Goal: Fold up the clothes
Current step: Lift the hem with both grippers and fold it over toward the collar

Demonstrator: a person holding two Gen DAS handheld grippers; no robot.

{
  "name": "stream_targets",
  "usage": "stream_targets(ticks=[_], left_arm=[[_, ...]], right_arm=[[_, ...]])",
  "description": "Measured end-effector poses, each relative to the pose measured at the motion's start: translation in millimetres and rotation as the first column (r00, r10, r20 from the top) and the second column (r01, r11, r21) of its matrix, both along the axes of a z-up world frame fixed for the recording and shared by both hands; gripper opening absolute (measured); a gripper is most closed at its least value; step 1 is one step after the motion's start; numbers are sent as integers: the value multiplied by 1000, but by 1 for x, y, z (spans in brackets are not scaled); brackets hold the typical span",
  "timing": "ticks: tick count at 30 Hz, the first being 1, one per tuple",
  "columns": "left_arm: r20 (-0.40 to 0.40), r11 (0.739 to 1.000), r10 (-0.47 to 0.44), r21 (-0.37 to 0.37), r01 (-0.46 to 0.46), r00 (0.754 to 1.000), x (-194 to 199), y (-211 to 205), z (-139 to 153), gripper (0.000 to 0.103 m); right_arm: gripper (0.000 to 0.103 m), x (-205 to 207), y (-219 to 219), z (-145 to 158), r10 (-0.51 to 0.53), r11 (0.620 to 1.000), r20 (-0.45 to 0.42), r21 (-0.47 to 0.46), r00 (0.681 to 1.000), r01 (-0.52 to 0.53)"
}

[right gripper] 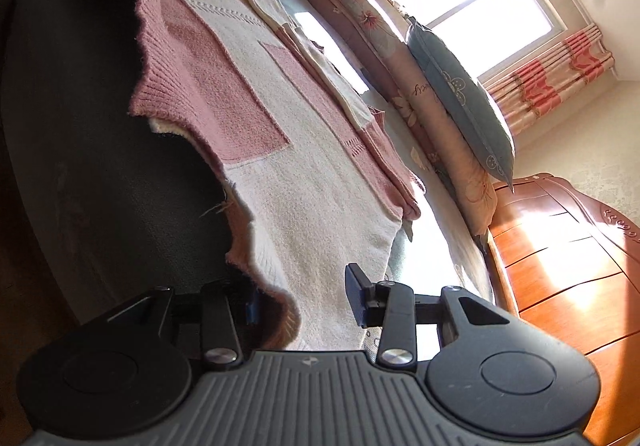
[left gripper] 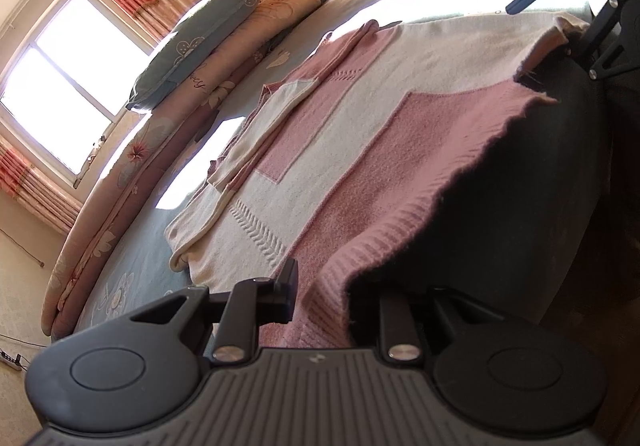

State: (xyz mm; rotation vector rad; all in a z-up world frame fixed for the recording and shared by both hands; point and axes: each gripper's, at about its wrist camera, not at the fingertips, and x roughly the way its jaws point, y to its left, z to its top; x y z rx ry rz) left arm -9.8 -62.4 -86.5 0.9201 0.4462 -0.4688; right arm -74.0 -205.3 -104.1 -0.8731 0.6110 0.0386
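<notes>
Both tongs stand at the sweater's ribbed hem: the left tongs (left gripper: 320, 296) have pink knit between wide-set fingers, one finger hidden, so I cannot tell if they pinch; the right tongs (right gripper: 304, 300) gape around the other corner. The sweater (left gripper: 360, 118) lies spread on the bed (left gripper: 280, 46), hem raised. Match both grips before lifting evenly.

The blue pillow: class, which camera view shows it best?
The left wrist view: the blue pillow shows whole, propped on the rolled floral quilt. The right wrist view shows it too, narrower and strongly backlit.
</notes>
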Motion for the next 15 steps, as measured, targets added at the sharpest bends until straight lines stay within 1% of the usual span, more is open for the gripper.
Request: stream_targets(ticks=[2, 4, 6, 7, 10, 15], left_arm=[[-1, 1000, 0, 19, 0, 1000, -1, 1, -3, 25], [-3, 998, -3, 56, 3, 1000, -2, 2, -9, 26], [-3, 996, -6, 86, 7, 1000, -5, 4, -14, 25], [-11, 995, -9, 97, 10, 1000, -6, 5, -16, 20], [-2, 992, -22, 128, 23, 1000, -9, 5, -19, 6], [19, 982, -54, 180, 50, 998, -9, 2, -19, 4]], right_arm=[[41, 1, -3, 3, 10, 1000, -16, 15, 1000, -10], [26, 2, -5, 5, 20, 999, -31, 34, 999, -19], [19, 2, -6, 7, 30, 998, -46, 56, 998, -28], [15, 2, -6, 9, 35, 997, -53, 67, 998, -32], [11, 2, -7, 13, 47, 994, -65, 97, 997, -41], [11, 9, -14, 26, 48, 986, -74, 161, 996, -36]])
